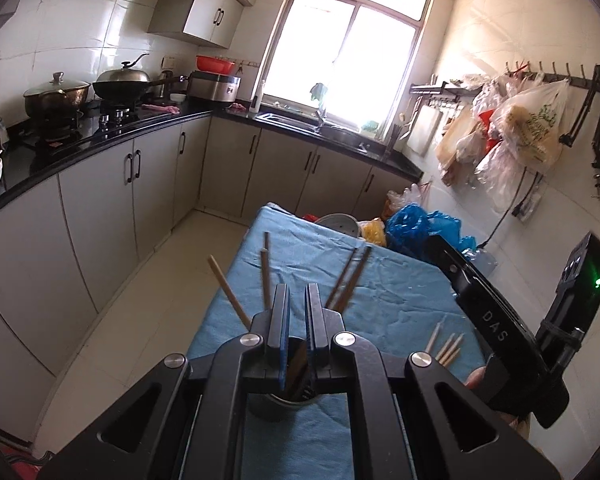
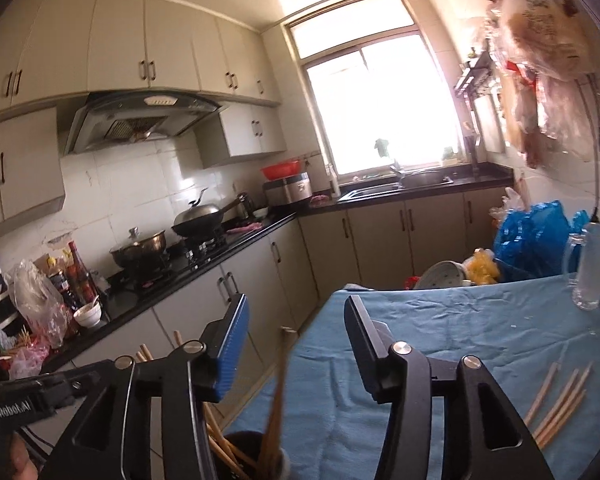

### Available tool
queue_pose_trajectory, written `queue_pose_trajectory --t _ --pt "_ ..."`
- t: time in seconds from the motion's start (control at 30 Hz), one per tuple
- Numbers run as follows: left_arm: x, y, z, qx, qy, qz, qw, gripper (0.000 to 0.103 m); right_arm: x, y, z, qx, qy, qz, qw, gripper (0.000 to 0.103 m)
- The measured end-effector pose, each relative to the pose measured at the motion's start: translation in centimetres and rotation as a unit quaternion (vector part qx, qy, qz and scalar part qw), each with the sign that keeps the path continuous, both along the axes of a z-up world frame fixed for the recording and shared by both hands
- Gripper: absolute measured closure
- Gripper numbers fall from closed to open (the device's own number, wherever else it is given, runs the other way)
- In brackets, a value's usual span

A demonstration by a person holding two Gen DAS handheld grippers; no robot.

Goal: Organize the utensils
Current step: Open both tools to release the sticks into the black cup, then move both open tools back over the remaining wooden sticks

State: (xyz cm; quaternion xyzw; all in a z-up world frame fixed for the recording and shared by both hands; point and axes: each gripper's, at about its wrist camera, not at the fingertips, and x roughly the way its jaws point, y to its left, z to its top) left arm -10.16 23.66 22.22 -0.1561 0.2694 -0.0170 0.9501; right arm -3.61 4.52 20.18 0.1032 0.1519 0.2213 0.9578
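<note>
at the left edge of the blue-clothed surface (image 1: pixel 380 280) stands the metal holder cup (image 1: pixel 276 406), and the left gripper (image 1: pixel 298 312) is clamped on its rim, one finger inside and one outside, the pair drawn almost together on the thin wall. it looks to be steadying the cup. several chopsticks already stand in it, leaning out in a fan: pale ones (image 1: pixel 228 292) to the left, darker ones (image 1: pixel 348 280) to the right.

moving rightward, the right gripper (image 2: pixel 296 344) hangs just above the same cup, its blue-padded fingers (image 2: pixel 232 344) standing apart with nothing pressed between them. a dark pair of chopsticks (image 2: pixel 276 412) sits blurred in the gap, its lower end down in the cup's mouth, so i'd judge this is the drop-off step: a pair has just been let go into the holder.

further right, on the cloth, a small bunch of pale chopsticks (image 2: pixel 560 408) lies loose, well apart from the cup. beyond them a clear glass mug (image 2: pixel 590 268) stands near the far right edge.

the job looks partly done. the next move should call for swinging the open right fingers over to that loose bunch, coming down low and flat to the cloth, and pinching one pair without scattering the others, while the left keeps the cup from tipping.
</note>
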Motion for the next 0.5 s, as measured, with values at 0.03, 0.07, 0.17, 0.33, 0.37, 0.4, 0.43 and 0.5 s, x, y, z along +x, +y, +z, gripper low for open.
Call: queue_pose_trajectory --t 0.03,0.07,0.17,0.33,0.37,0.4,0.43,0.5 --pt "-0.3 -0.4 0.1 -0.003 -0.002 -0.004 1.0 0.096 -0.3 -0.9 0.0 0.001 0.002 -0.005 1.0 0.047" --pt "-0.6 -0.8 0.1 -0.004 -0.003 -0.009 0.9999 0.096 -0.6 -2.0 0.0 0.004 0.005 -0.012 1.0 0.046" --pt "-1.4 -2.8 0.1 -0.004 -0.004 -0.032 0.9995 0.083 -1.4 -6.0 -0.6 0.01 0.02 -0.042 0.999 0.04" --pt "-1.3 -7.9 -1.5 0.008 0.012 -0.084 0.9964 0.073 -2.5 -14.3 -3.5 -0.009 0.071 -0.121 0.99 0.039" --pt "-0.9 -9.2 -2.2 0.007 0.025 -0.101 0.9945 0.073 -2.5 -16.6 -4.6 -0.013 0.094 -0.14 0.986 0.039" --pt "-0.3 -10.6 -3.0 0.004 0.039 -0.12 0.992 0.073 -2.4 -18.2 -5.5 -0.015 0.115 -0.149 0.982 0.039" --pt "0.4 -11.9 -3.8 0.001 0.053 -0.135 0.9895 0.073 -2.3 -20.0 -6.6 -0.016 0.143 -0.156 0.977 0.039" --pt "1.7 -14.2 -5.6 -0.001 0.081 -0.156 0.9844 0.073 -1.9 -22.7 -8.8 -0.017 0.19 -0.163 0.968 0.039"
